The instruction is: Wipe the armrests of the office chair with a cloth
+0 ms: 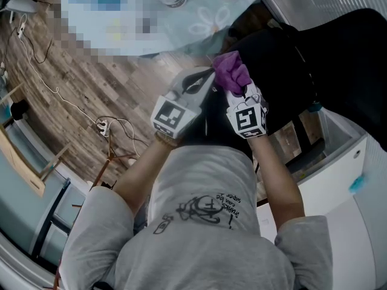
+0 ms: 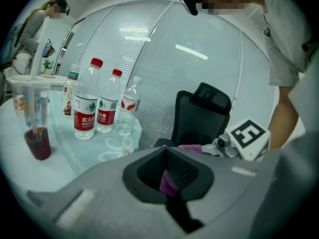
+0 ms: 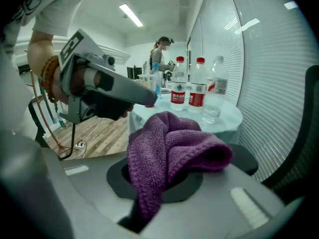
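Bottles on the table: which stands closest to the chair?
The bottle without a red cap, at the row's right end; both red-capped bottles stand farther off.

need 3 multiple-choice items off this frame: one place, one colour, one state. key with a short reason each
1. Where do the water bottles stand?
A. On the round table
B. On the chair seat
C. On the floor

2. What colour is the cloth?
A. White
B. Green
C. Purple

3. How is the right tool?
A. Open and empty
B. Shut on the cloth
C. Lying on the table

Key:
1 A, the bottles stand upright on the pale tabletop.
2 C, the cloth shows purple in the head view and the right gripper view.
3 B, its jaws are closed on the cloth, which bunches up out of them.
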`<state>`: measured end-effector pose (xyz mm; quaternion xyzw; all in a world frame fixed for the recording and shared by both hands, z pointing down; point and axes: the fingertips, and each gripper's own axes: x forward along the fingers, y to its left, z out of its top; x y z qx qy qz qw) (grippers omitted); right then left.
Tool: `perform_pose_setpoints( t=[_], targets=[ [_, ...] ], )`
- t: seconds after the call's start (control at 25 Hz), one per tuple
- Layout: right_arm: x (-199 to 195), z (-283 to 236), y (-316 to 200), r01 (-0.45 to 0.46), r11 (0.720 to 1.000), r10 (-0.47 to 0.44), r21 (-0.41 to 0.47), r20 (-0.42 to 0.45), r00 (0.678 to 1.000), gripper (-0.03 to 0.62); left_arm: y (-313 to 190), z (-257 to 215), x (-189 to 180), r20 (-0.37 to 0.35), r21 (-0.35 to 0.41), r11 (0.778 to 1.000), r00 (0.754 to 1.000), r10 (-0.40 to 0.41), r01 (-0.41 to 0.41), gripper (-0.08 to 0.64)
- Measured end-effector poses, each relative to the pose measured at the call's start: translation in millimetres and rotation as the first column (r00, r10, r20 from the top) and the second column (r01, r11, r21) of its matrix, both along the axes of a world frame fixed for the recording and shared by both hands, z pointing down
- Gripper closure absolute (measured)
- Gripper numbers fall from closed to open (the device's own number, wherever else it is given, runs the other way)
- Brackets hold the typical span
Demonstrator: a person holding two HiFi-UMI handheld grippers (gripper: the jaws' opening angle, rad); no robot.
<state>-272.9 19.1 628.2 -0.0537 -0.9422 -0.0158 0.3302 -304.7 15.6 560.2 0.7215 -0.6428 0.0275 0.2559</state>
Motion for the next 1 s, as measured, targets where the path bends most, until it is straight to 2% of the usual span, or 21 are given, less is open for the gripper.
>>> perform_pose_setpoints(
  t=[0.2, 0.36, 0.68, 1.0],
  targets=[
    [2, -2, 28, 0.095, 0.995, -0.095, 0.016, 0.011, 0.995, 0.557, 2, 1, -1, 0.001, -0.003, 1.0, 1.0, -0.004, 0.004, 0.56],
    [3, 0, 13, 0.102, 0.994, -0.102, 0.028, 0.003, 0.995, 0.557, 2, 0, 0, 0.001, -0.002, 1.0, 1.0, -0.004, 0.004, 0.56],
    [13, 10, -86, -0.066, 0.996, 0.068, 0.055, -0.029, 0.997, 0.557, 0, 2, 3, -0.001, -0.007, 1.0, 1.0, 0.008, -0.008, 0.56],
    [29, 17, -191, -0.206, 0.967, 0.219, 0.148, -0.08, 0.972, 0.557, -4, 0, 7, -0.001, -0.006, 1.0, 1.0, 0.02, -0.02, 0.56]
  ],
)
